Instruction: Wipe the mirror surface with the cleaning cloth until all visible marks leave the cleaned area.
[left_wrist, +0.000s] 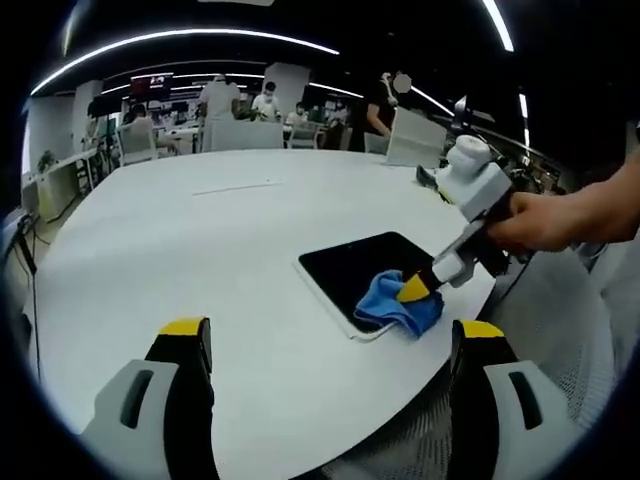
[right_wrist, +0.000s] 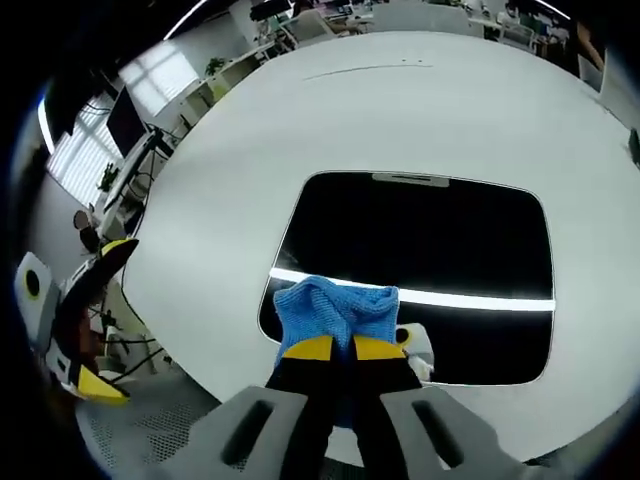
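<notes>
Blue, crumpled microfibre cleaning cloth (right_wrist: 335, 308) pinched between the yellow-tipped jaws of the right gripper (right_wrist: 333, 347), which are clenched on it and press it onto the near edge of the dark, rounded-rectangular mirror (right_wrist: 420, 240). The mirror lies flat on the white round table (right_wrist: 400, 110), near the table's edge, and reflects a bright ceiling light as a band. In the left gripper view the left gripper (left_wrist: 325, 335) hovers over bare table, well apart from the mirror (left_wrist: 360, 268), its jaws spread wide and grasping nothing. The wiping step is judged under way; no marks can be made out on the glass. The next move calls for sweeping the cloth (left_wrist: 400, 305) across the uncovered far surface with steady downward pressure.
</notes>
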